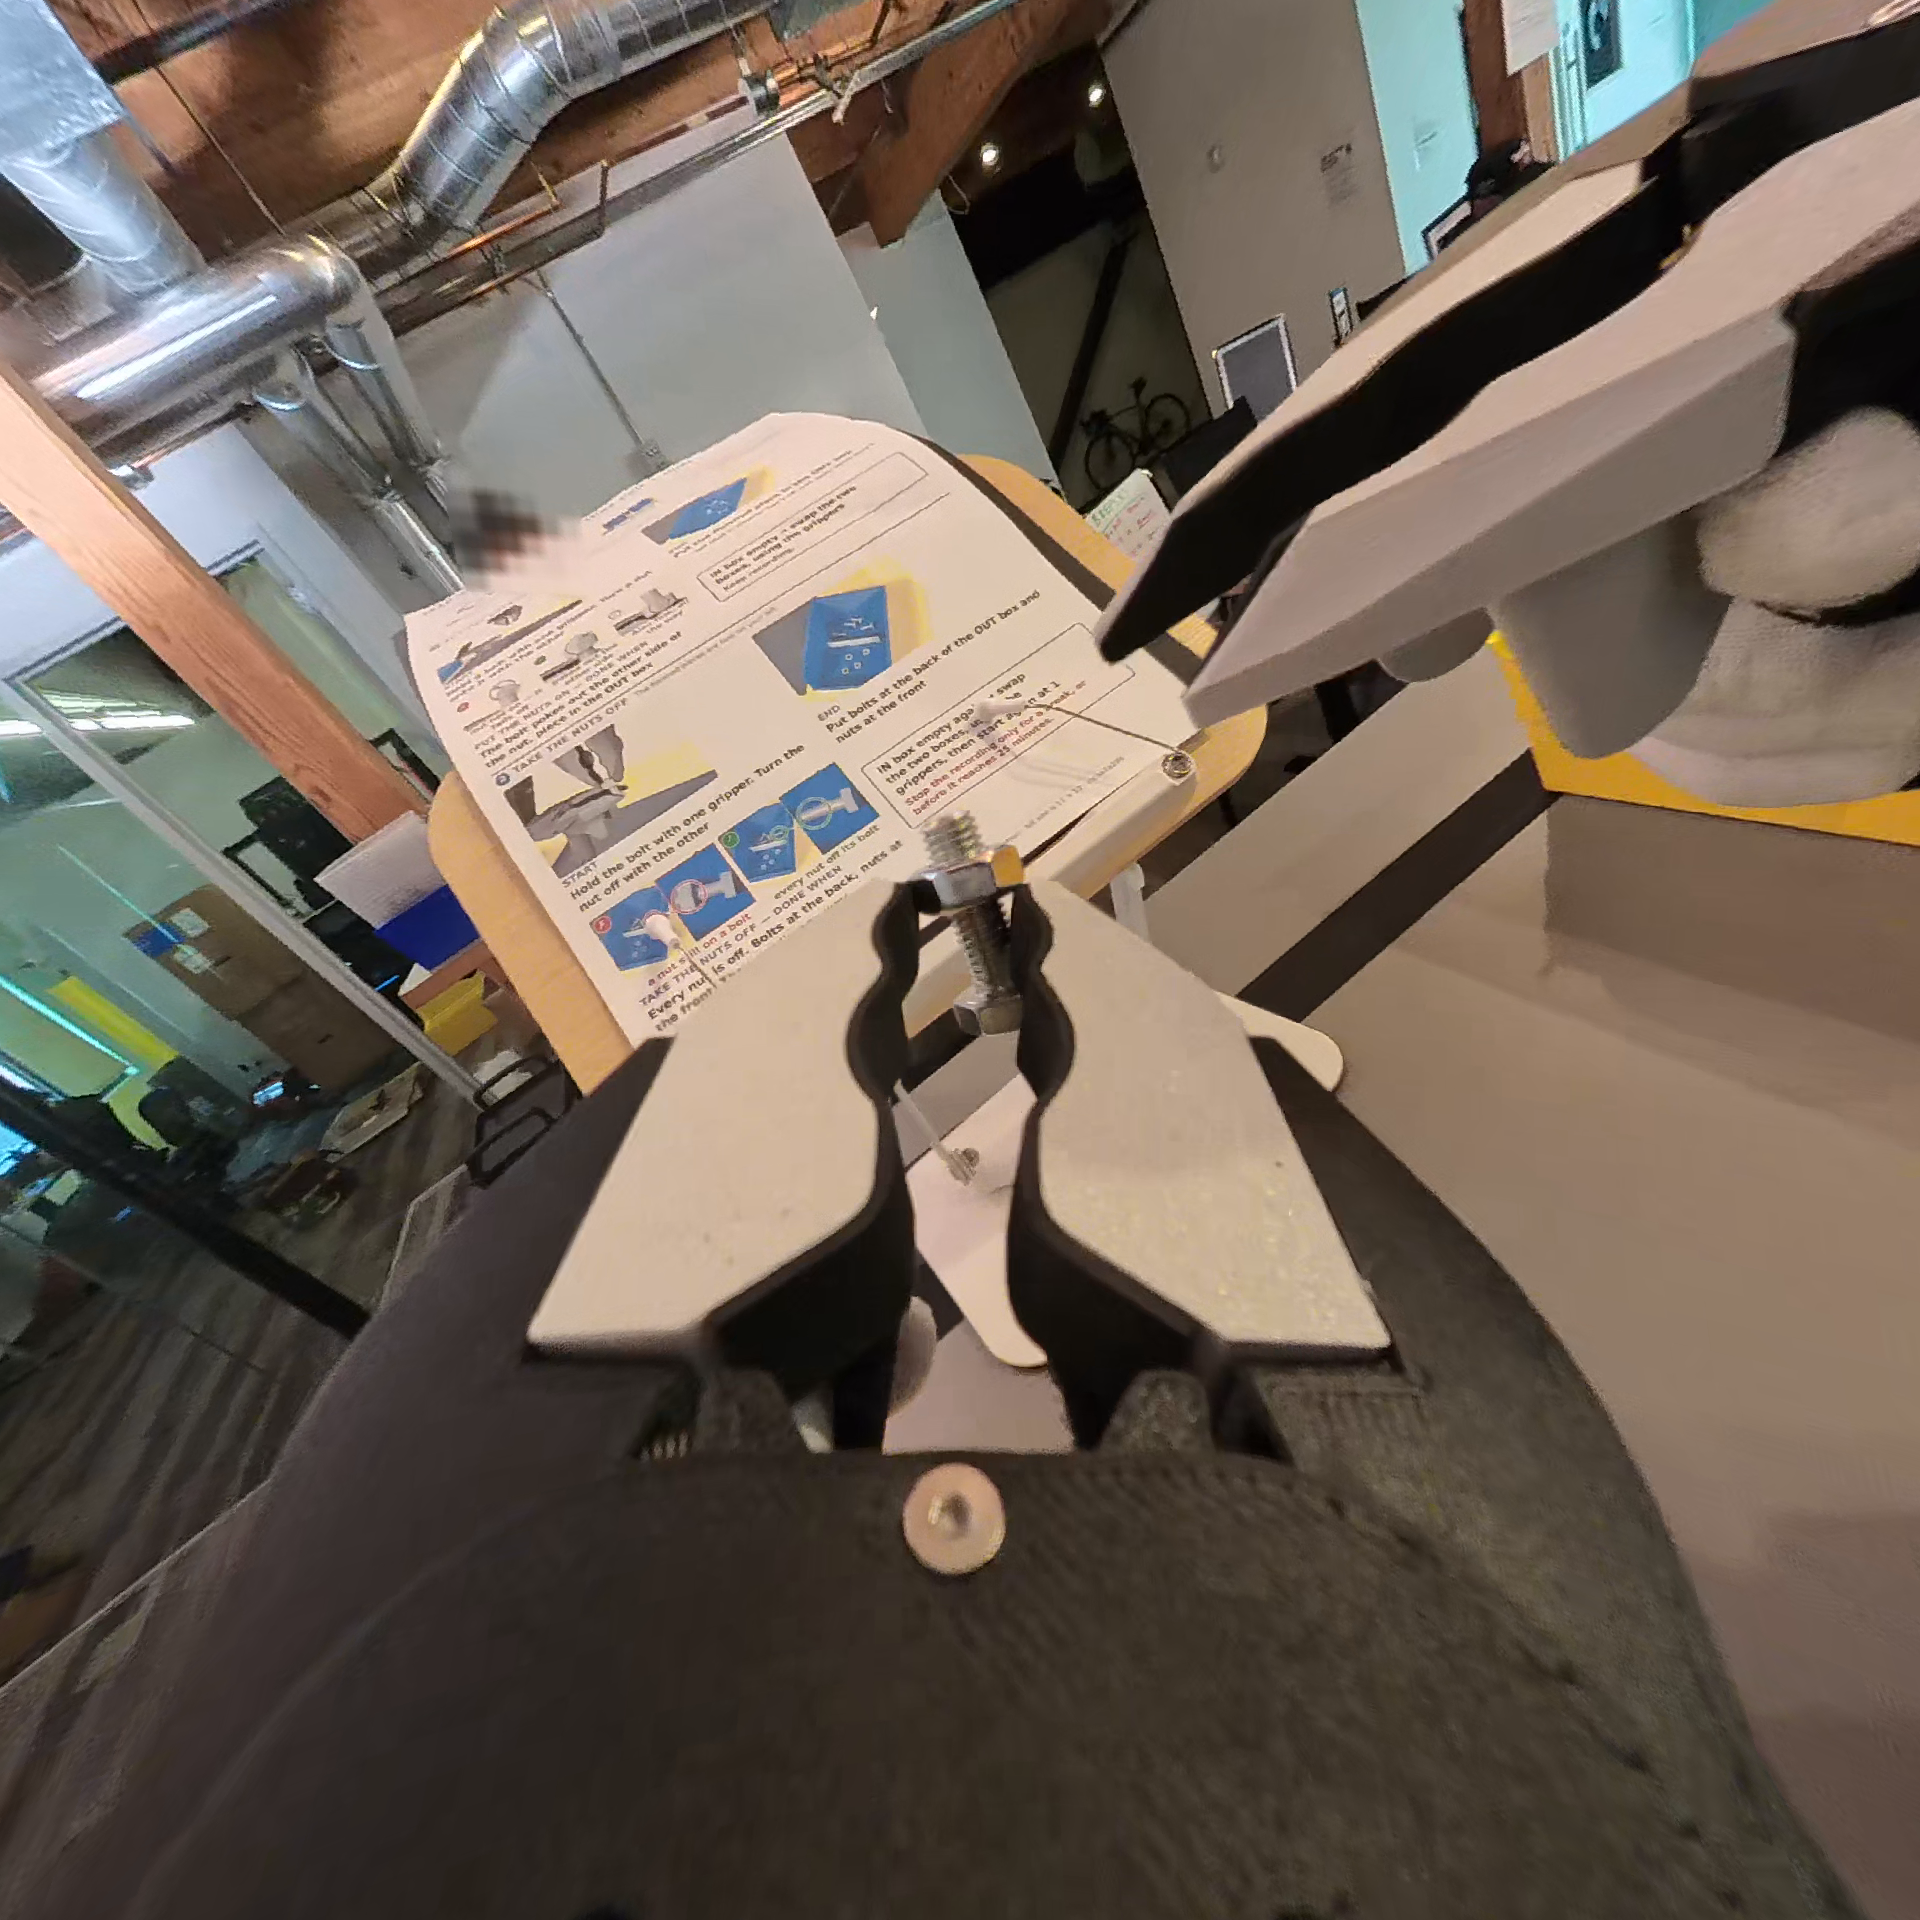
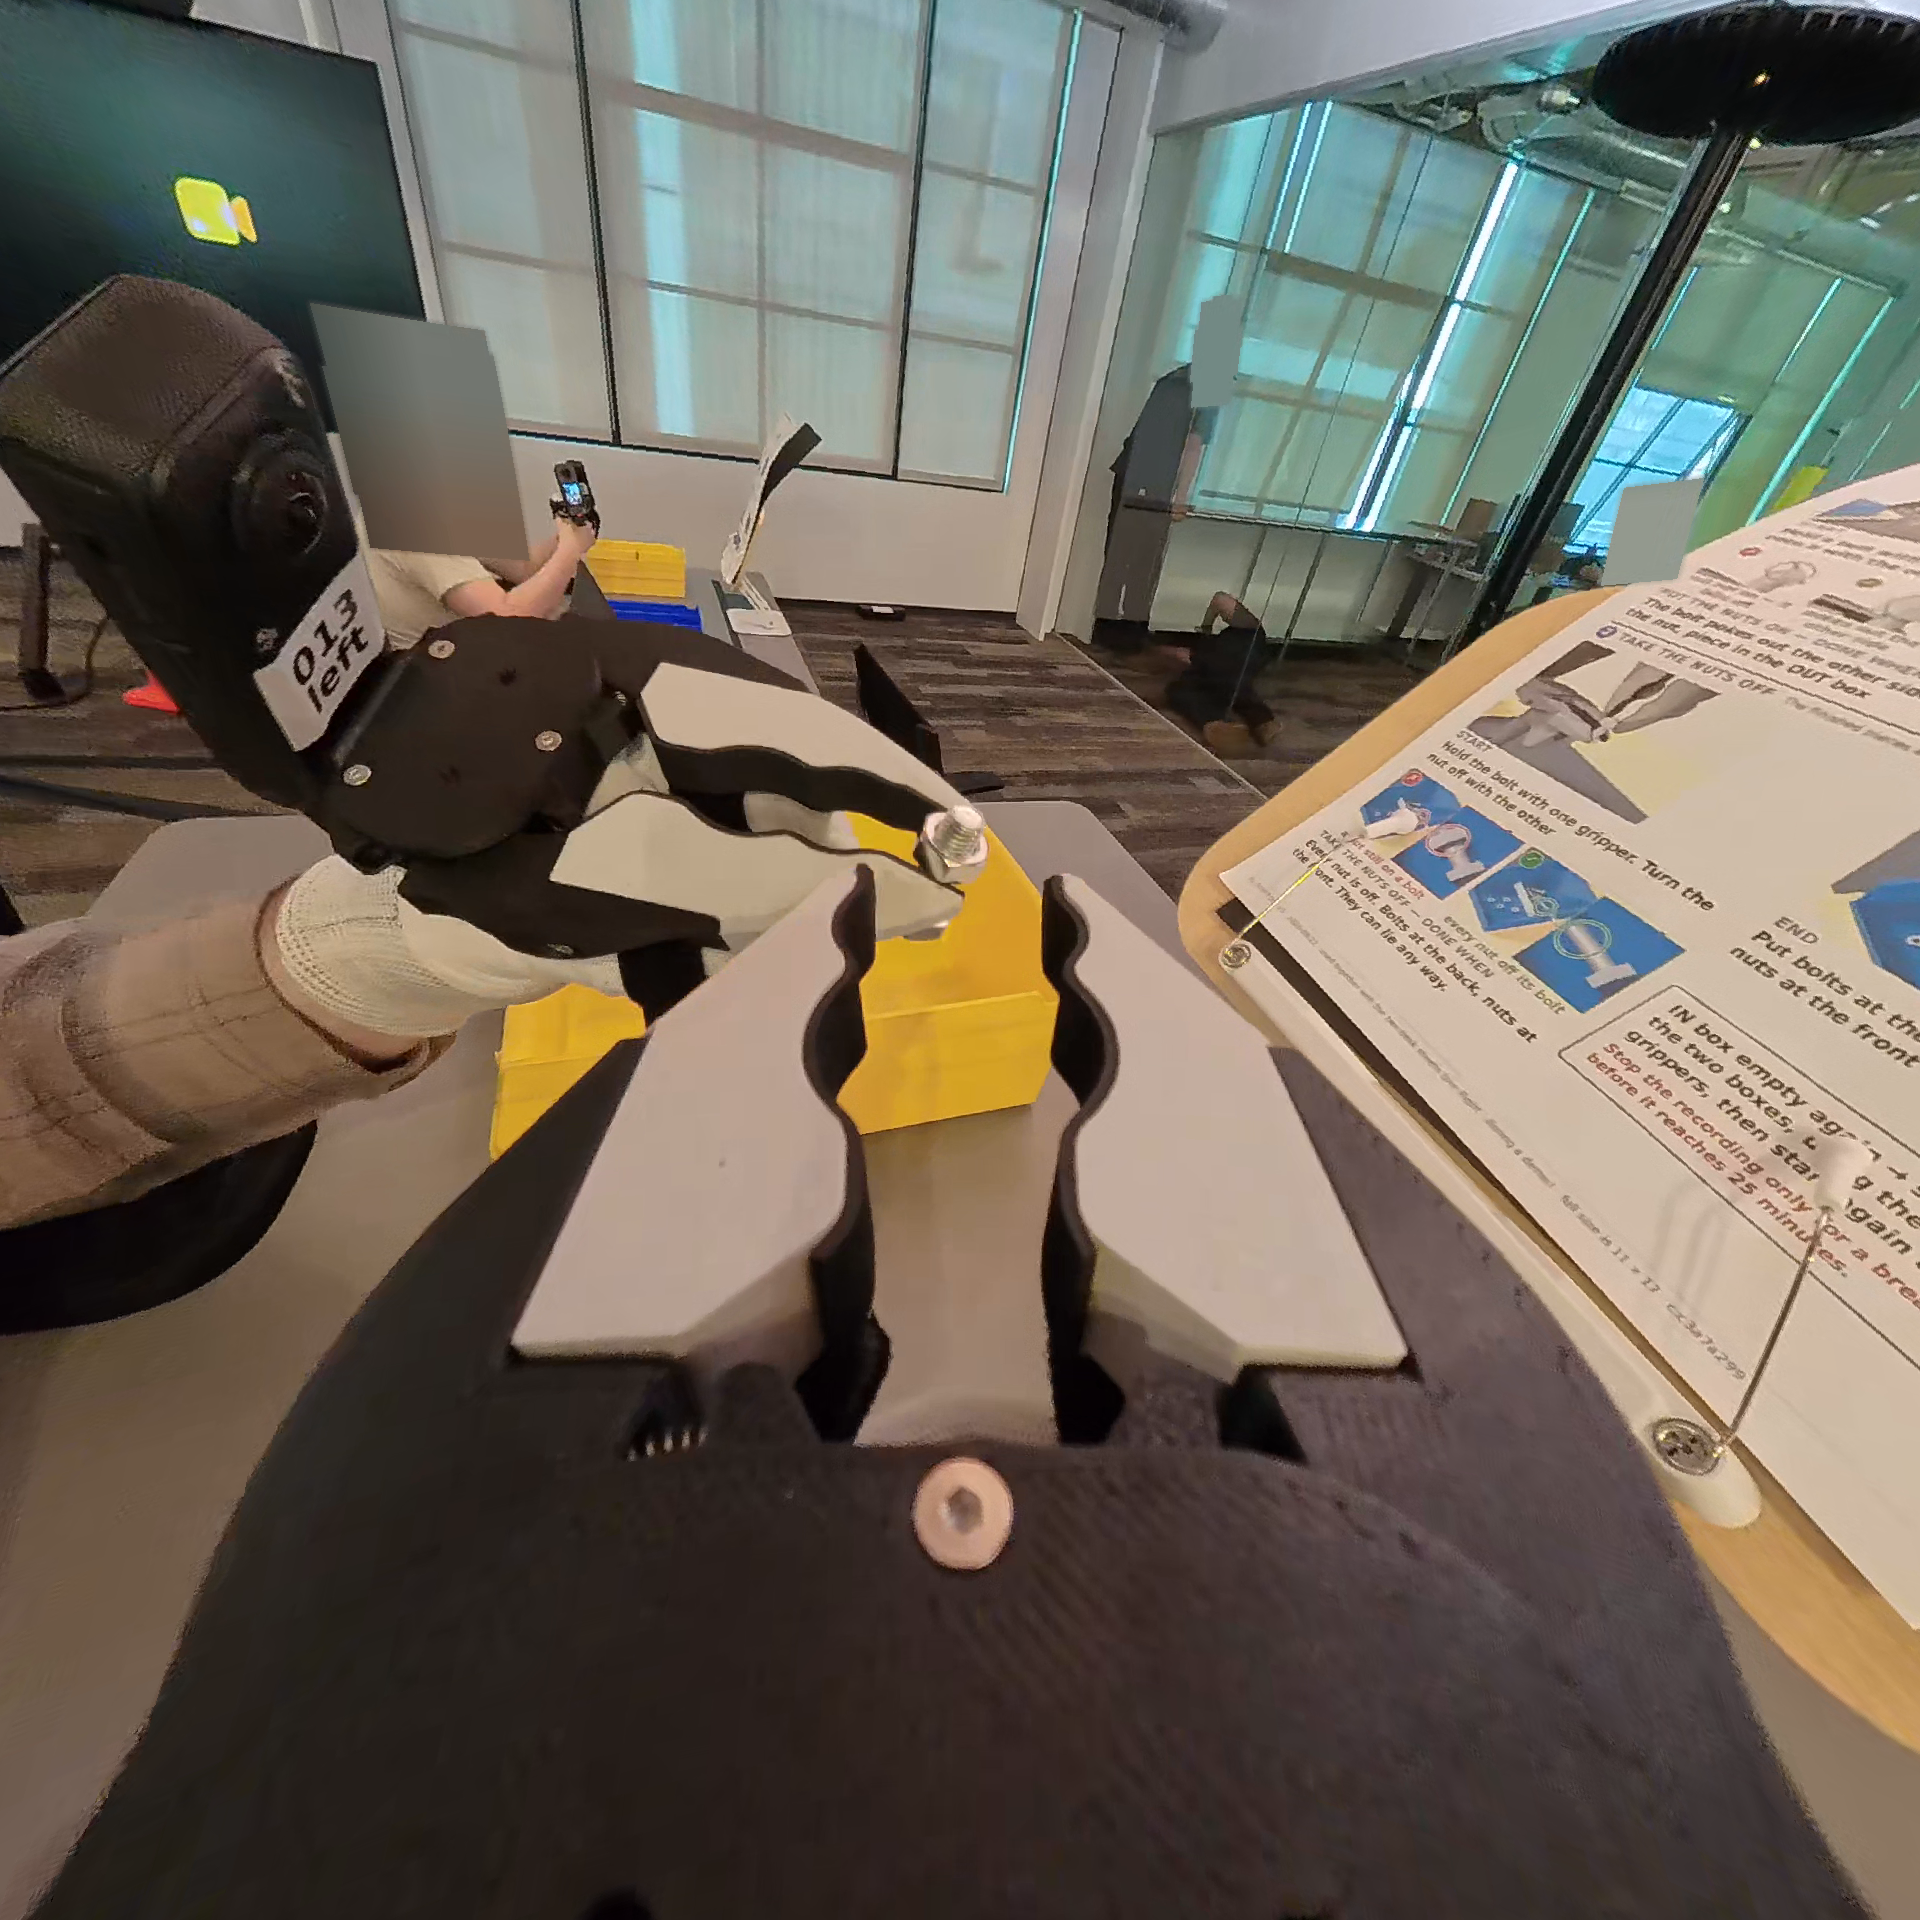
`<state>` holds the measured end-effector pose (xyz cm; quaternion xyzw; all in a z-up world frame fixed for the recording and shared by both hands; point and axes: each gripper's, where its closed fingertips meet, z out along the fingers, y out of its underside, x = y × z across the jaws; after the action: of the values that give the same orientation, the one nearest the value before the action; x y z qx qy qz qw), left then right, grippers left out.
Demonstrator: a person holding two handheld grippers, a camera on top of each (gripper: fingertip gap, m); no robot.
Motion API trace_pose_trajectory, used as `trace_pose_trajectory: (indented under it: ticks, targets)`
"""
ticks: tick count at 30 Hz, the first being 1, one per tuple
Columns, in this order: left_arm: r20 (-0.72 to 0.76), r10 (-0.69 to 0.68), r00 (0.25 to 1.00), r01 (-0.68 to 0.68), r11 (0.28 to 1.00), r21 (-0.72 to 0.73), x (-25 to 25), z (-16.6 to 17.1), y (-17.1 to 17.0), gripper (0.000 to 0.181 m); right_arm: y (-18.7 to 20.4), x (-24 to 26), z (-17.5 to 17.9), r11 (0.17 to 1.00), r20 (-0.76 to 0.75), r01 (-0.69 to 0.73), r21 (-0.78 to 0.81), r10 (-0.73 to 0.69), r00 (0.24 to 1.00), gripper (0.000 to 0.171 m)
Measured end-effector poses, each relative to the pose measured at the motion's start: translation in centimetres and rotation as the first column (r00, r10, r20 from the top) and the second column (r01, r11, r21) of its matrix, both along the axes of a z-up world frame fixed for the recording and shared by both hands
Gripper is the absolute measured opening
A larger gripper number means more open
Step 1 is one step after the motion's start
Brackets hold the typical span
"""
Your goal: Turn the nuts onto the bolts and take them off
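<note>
My left gripper (image 1: 966,896) is shut on a steel nut (image 1: 961,883) threaded onto a bolt (image 1: 982,966). The bolt stands upright, thread tip above the nut and hex head below, between the fingers. In the right wrist view the left gripper (image 2: 940,862), held by a white-gloved hand, holds the nut and bolt (image 2: 951,844) just beyond my right fingertips. My right gripper (image 2: 956,894) is open and empty, its jaws spread a little below and in front of the bolt. In the left wrist view the right gripper (image 1: 1148,675) hangs up and to the right of the bolt, apart from it.
An instruction sheet on a wooden stand (image 1: 790,675) leans behind the bolt and also shows at the right (image 2: 1662,935). A yellow box (image 2: 966,1008) sits on the grey table (image 2: 208,1455) under the grippers. A black pole (image 2: 1621,343) and people stand farther back. About 5 centimetres separates my left fingertips from my right.
</note>
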<state>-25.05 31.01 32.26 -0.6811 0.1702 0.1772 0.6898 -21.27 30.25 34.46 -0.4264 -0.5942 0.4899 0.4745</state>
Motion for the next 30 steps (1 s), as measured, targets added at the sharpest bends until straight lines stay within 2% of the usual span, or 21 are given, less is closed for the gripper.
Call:
trace_pose_trajectory:
  ticks: [16,30]
  targets:
    - [-0.048,0.036,0.998,-0.032,0.996,0.078,0.2,0.8,-0.7,0.017,-2.3,0.9,0.4,0.998,0.036,-0.048,0.047,0.046,0.998,0.032]
    - [-0.261,0.099,0.960,-0.061,0.987,0.148,1.2,0.5,-0.5,0.017,-1.8,0.5,-0.8,0.997,0.086,-0.069,-0.046,0.073,0.994,0.031]
